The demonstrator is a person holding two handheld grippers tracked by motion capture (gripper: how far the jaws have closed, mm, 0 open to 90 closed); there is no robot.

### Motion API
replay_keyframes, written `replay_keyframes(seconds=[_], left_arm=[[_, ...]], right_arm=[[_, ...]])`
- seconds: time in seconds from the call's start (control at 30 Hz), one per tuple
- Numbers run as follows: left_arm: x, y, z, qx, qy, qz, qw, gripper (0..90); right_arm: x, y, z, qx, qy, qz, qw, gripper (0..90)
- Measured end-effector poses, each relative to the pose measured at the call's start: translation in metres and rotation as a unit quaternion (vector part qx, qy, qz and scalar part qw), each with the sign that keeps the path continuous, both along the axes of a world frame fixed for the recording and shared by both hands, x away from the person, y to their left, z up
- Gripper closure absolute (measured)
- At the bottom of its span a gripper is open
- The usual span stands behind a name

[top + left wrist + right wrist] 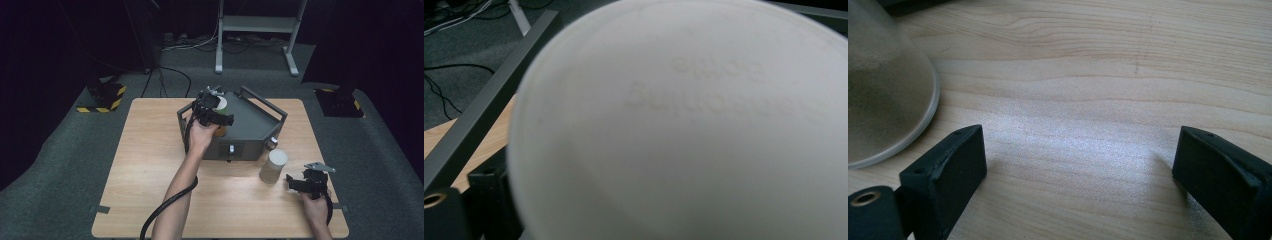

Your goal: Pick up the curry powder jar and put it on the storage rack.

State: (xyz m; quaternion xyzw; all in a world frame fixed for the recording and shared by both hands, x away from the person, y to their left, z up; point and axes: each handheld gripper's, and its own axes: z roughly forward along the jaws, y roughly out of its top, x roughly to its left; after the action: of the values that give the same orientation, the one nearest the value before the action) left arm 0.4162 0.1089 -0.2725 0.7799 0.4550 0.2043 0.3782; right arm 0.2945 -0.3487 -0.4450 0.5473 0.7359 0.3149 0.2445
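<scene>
A white cup (684, 125) stands very close in front of the left gripper view, with faint raised lettering on it. From above, that cup (221, 104) shows a white top and green side at the near-left corner of a grey metal box (250, 125). My left gripper (212, 107) hovers right at it. One of its fingers (489, 195) shows beside the cup's edge, and the pads are hidden. My right gripper (295, 184) rests low near the table's front right. It (1078, 165) is open, with bare wood between the jaws. A beige upturned cup (273, 166) stands just left of it.
The grey box has raised bar handles (484, 110) and a small latch on its front face. The wooden table (150, 165) sits on grey carpet. Cables and a white frame stand beyond the far edge. The beige cup's rim (883, 90) lies near my right gripper's left jaw.
</scene>
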Motion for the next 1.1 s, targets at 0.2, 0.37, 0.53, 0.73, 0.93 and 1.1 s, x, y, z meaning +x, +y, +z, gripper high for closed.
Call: replay_keyframes(seconds=[0.2,0.37,0.53,0.73,0.93,1.1], left_arm=[[-0.01,0.004,-0.001,0.001,-0.01,0.0,0.9999,1.8],[-0.018,0.005,-0.004,0.014,-0.017,-0.003,0.9998,1.5],[-0.024,0.012,-0.007,0.007,-0.018,-0.005,0.9998,1.5],[-0.034,0.027,-0.014,-0.009,-0.018,-0.004,0.9998,1.2],[-0.048,0.041,-0.022,-0.012,-0.022,-0.001,0.9997,1.4],[-0.059,0.047,-0.029,-0.009,-0.027,-0.004,0.9996,1.6]], right_arm=[[0.0,0.0,0.0,0.0,0.0,0.0,1.0,6.4],[0.0,0.0,0.0,0.0,0.0,0.0,1.0,6.4],[0.0,0.0,0.0,0.0,0.0,0.0,1.0,6.4],[0.0,0.0,0.0,0.0,0.0,0.0,1.0,6.4],[0.0,0.0,0.0,0.0,0.0,0.0,1.0,6.4],[0.0,0.0,0.0,0.0,0.0,-0.001,1.0,6.4]])
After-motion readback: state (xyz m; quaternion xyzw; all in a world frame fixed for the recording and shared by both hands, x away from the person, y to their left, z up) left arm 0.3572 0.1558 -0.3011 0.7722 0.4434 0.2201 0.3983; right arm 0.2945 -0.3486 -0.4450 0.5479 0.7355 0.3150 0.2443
